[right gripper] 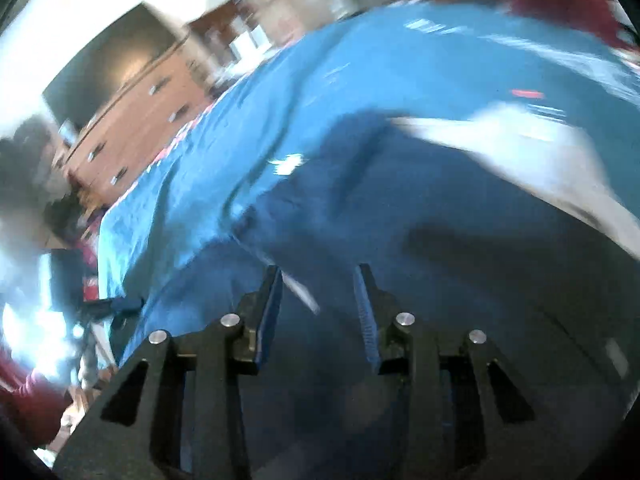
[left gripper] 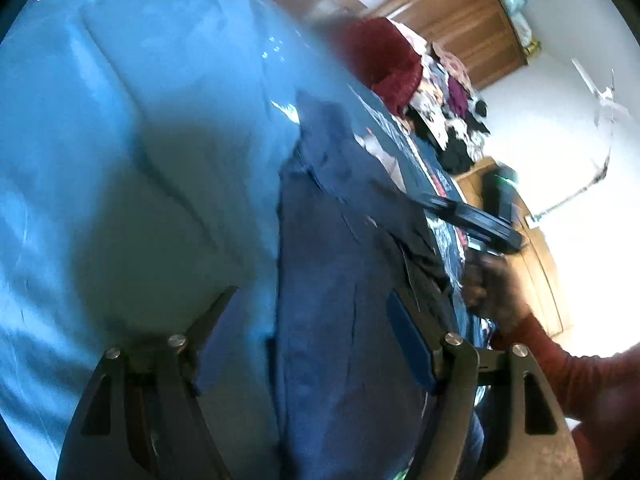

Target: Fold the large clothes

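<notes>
A dark navy garment (left gripper: 344,264) lies on a light blue bedsheet (left gripper: 132,128). My left gripper (left gripper: 316,300) is open wide just above it, one finger over the sheet and the other over the navy cloth. Farther right, a hand (left gripper: 496,284) in a red sleeve holds my right gripper (left gripper: 484,226) at the garment's far edge. In the blurred right wrist view, my right gripper (right gripper: 319,276) is open over the navy garment (right gripper: 420,220), with nothing clamped between its blue pads. A whitish patch (right gripper: 520,148) crosses the cloth on the right.
A maroon cloth (left gripper: 384,64) and a pile of mixed clothes (left gripper: 452,108) sit at the bed's far end. Beyond stand a wooden wardrobe (left gripper: 460,12), a wooden dresser (right gripper: 132,120) and a dark screen (right gripper: 108,68).
</notes>
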Tool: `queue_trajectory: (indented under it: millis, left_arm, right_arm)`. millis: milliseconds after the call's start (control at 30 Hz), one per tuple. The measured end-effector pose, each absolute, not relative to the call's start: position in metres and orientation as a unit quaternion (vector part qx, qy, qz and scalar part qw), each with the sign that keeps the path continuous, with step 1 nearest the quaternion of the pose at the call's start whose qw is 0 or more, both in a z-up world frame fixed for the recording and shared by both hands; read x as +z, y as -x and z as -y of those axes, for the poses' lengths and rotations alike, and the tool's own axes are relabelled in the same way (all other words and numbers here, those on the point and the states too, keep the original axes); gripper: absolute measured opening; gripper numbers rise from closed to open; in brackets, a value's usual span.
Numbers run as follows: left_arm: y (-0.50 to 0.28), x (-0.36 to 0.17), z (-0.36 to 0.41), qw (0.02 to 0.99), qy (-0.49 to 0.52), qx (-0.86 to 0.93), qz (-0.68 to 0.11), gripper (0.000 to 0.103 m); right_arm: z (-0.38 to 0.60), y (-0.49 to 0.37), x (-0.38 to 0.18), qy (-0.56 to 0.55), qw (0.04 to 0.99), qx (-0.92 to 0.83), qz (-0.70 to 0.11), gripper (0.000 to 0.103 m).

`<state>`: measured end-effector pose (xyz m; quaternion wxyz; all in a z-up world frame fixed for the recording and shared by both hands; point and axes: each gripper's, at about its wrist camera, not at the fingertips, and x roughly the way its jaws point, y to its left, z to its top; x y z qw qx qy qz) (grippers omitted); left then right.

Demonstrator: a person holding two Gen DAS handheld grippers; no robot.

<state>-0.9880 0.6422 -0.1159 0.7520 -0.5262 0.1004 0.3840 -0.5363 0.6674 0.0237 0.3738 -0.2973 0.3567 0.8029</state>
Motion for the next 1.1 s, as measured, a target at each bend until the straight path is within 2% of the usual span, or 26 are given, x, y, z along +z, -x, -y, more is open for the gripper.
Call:
queue_trajectory:
  millis: [133, 333, 467, 533, 633, 700, 767, 933, 1000, 1033, 1067, 1100]
  left_arm:
    - [0.983, -0.122, -0.618, 0.756, 0.527, 0.368, -0.122, 0.076]
    - [0.981, -0.126, -0.585, 0.761, 0.539, 0.336, -0.132, 0.076]
    - [0.974, -0.126, -0.577, 0.762, 0.538, 0.330, -0.148, 0.076]
    - [0.972, -0.128, -0.577, 0.760, 0.540, 0.330, -0.148, 0.076]
    - [0.975, -0.133, -0.574, 0.757, 0.548, 0.325, -0.147, 0.076]
    - [0.975, -0.132, -0.571, 0.756, 0.549, 0.322, -0.151, 0.076]
    - [0.976, -0.130, -0.568, 0.756, 0.547, 0.322, -0.163, 0.077]
    - [0.967, -0.127, -0.558, 0.762, 0.521, 0.325, -0.204, 0.077]
    - [0.957, -0.129, -0.555, 0.765, 0.503, 0.330, -0.232, 0.074]
    - [0.951, -0.131, -0.554, 0.767, 0.488, 0.331, -0.252, 0.069]
    - [0.947, -0.131, -0.553, 0.768, 0.479, 0.332, -0.265, 0.062]
    - [0.944, -0.130, -0.551, 0.769, 0.475, 0.331, -0.270, 0.060]
  right_arm:
    - [-0.556, 0.412, 0.026, 0.290, 0.477, 0.726, -0.402, 0.042]
    - [-0.425, 0.297, -0.017, 0.289, 0.531, 0.624, -0.495, 0.042]
    - [-0.396, 0.297, -0.052, 0.276, 0.515, 0.615, -0.529, 0.043]
    - [-0.398, 0.301, -0.065, 0.276, 0.506, 0.619, -0.534, 0.046]
    - [-0.406, 0.304, -0.078, 0.268, 0.497, 0.620, -0.544, 0.056]
    - [-0.409, 0.308, -0.079, 0.260, 0.492, 0.632, -0.539, 0.067]
    - [-0.409, 0.313, -0.075, 0.259, 0.485, 0.641, -0.536, 0.068]
    - [-0.412, 0.321, -0.077, 0.265, 0.464, 0.660, -0.528, 0.062]
    - [-0.402, 0.314, -0.080, 0.271, 0.466, 0.662, -0.520, 0.055]
    - [-0.402, 0.313, -0.080, 0.272, 0.467, 0.662, -0.519, 0.052]
    - [-0.397, 0.308, -0.081, 0.270, 0.469, 0.661, -0.519, 0.045]
    - [-0.397, 0.305, -0.081, 0.267, 0.470, 0.659, -0.522, 0.038]
